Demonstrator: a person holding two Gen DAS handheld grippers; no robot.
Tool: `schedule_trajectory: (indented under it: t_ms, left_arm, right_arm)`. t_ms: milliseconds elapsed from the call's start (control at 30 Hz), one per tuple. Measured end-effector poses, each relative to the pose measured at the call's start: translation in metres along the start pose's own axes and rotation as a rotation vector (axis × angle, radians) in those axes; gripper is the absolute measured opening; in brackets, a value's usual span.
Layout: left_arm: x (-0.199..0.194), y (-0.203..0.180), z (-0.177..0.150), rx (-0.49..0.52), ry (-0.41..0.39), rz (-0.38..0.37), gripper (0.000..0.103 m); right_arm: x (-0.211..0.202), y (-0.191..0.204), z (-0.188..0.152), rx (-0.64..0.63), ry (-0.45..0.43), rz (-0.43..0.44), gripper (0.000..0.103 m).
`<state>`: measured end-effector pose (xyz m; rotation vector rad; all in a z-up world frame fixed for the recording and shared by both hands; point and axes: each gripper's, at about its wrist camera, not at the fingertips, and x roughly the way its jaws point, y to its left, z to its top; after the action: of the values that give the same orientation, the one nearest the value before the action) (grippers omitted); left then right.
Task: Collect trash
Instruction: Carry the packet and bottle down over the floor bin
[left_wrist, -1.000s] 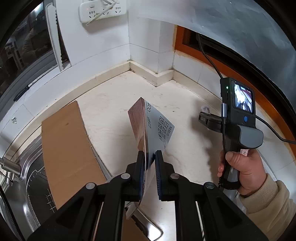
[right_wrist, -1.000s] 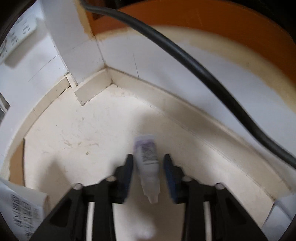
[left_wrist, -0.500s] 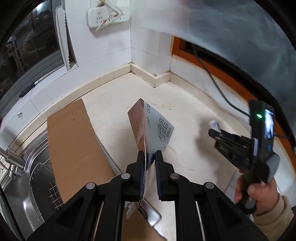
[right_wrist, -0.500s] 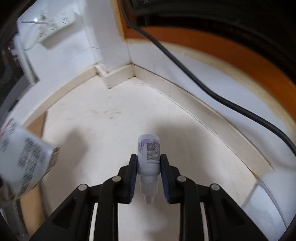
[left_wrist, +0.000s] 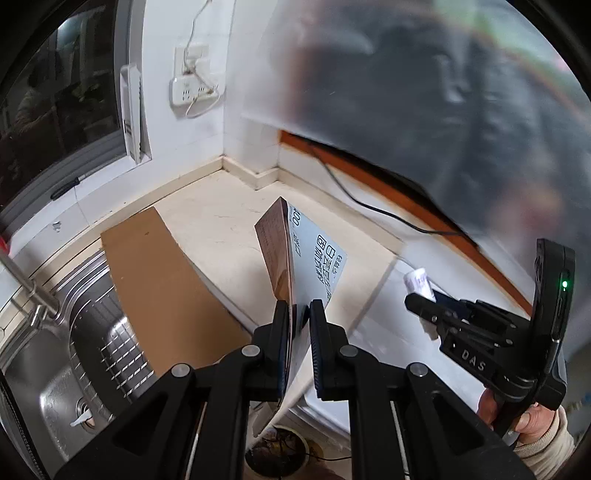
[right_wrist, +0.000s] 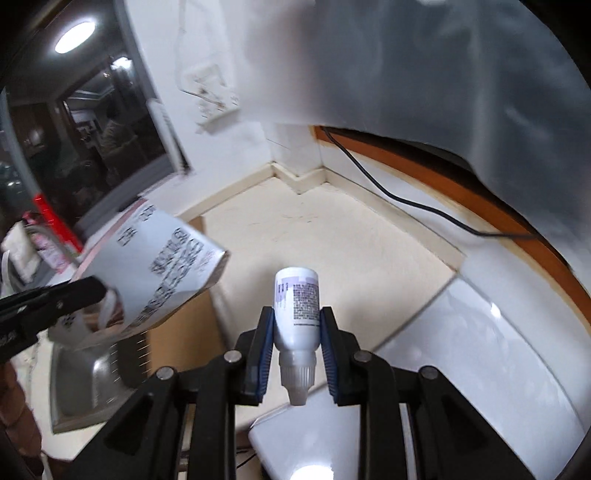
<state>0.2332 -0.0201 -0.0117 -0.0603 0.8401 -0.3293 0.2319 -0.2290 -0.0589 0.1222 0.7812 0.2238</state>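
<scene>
A flattened carton (left_wrist: 314, 266) is pinched at frame centre by the left gripper (left_wrist: 298, 325); a small bottle (right_wrist: 297, 310) is clamped centrally by the right gripper (right_wrist: 297, 332).

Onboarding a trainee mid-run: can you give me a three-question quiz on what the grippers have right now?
1. True or false: the right gripper grips the small white bottle with its nozzle pointing back toward the camera.
2. What does the left gripper hold? A) flattened printed carton B) sponge C) spoon
3. Fill in: the brown cardboard sheet lies partly over the steel ____.

Key: 1 true; 2 A; 3 sink.
</scene>
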Motion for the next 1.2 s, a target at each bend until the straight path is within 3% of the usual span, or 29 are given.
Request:
schedule_trajectory:
  t_ms: [367, 633, 800, 933, 1200]
  left_arm:
    - [-0.15, -0.008, -0.105, 0.092, -0.042, -0.122, 0.009]
    - [-0.183, -0.009, -0.2, 0.139, 0.042, -0.182, 0.009]
    - [-0.152, -0.008, -0.254, 0.161, 0.094, -0.135, 0.009]
    - [-0.095, -0.006, -0.298, 0.145, 0.173, -0.111, 0.009]
    - [0.068, 0.016, -0.399, 0.057, 0.346, -0.01, 0.009]
  right_arm:
    - [-0.122, 0.072, -0.101, 0.01, -0.052, -0.014, 0.024]
    - [-0.135, 0.104, -0.188, 0.011, 0.048, 0.021, 0.024]
    - [-0.109, 0.106, -0.246, 0.003, 0.147, 0.028, 0.024]
    - [-0.071, 0.098, -0.288, 0.005, 0.224, 0.027, 0.024]
    - [0.055, 0.054, -0.379, 0.013, 0.331, 0.01, 0.024]
